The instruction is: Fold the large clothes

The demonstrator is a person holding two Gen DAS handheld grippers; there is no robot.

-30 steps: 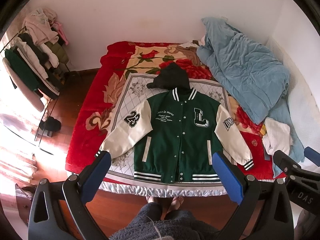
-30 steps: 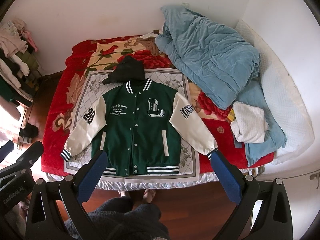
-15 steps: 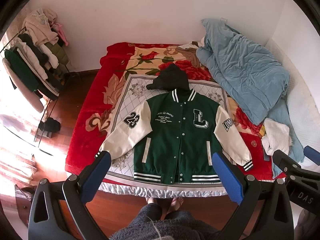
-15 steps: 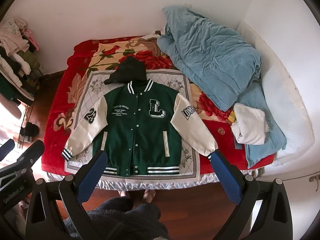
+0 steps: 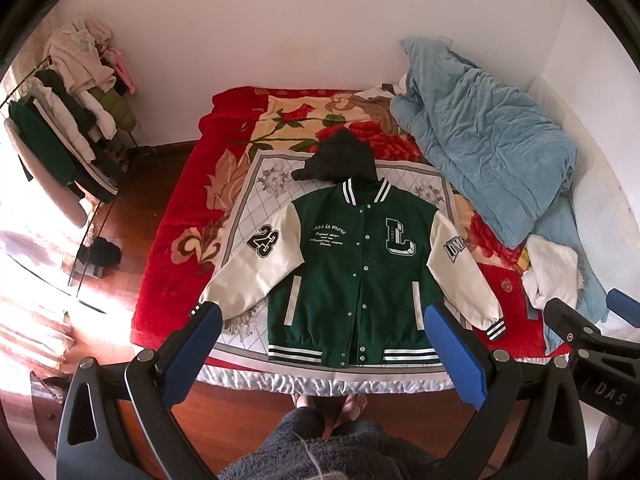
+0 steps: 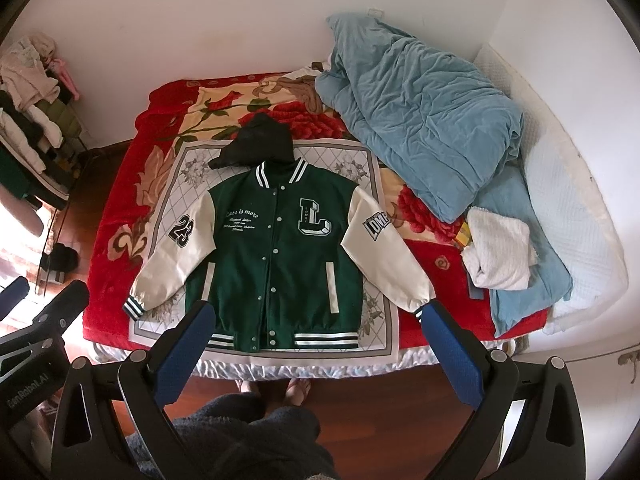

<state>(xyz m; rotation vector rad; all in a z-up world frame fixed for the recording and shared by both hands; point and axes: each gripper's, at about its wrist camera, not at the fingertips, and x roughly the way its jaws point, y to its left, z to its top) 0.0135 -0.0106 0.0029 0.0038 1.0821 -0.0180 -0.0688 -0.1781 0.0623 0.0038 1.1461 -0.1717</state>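
Note:
A green varsity jacket [image 5: 356,264] [image 6: 276,252] with cream sleeves and a black hood [image 5: 340,158] lies flat, front up, snapped closed, near the foot of the bed. Both sleeves spread outward and down. My left gripper [image 5: 320,344] hangs high above the bed's near edge, open and empty, its blue pads [image 5: 192,348] wide apart. My right gripper [image 6: 316,344] is likewise open and empty above the jacket's hem. In the left wrist view, the right gripper's body [image 5: 592,344] shows at the far right; the left gripper's body [image 6: 36,332] shows at the right wrist view's left edge.
The bed carries a red floral blanket [image 5: 172,240]. A crumpled blue duvet [image 5: 480,148] and a white towel [image 5: 552,272] lie at its right. A loaded clothes rack [image 5: 68,128] stands at the left on the wooden floor. A person's feet [image 5: 332,400] and dark fuzzy legs are below.
Both grippers have drifted slightly, so the jacket sits a touch higher in the views. Nothing was grasped and the jacket has not moved.

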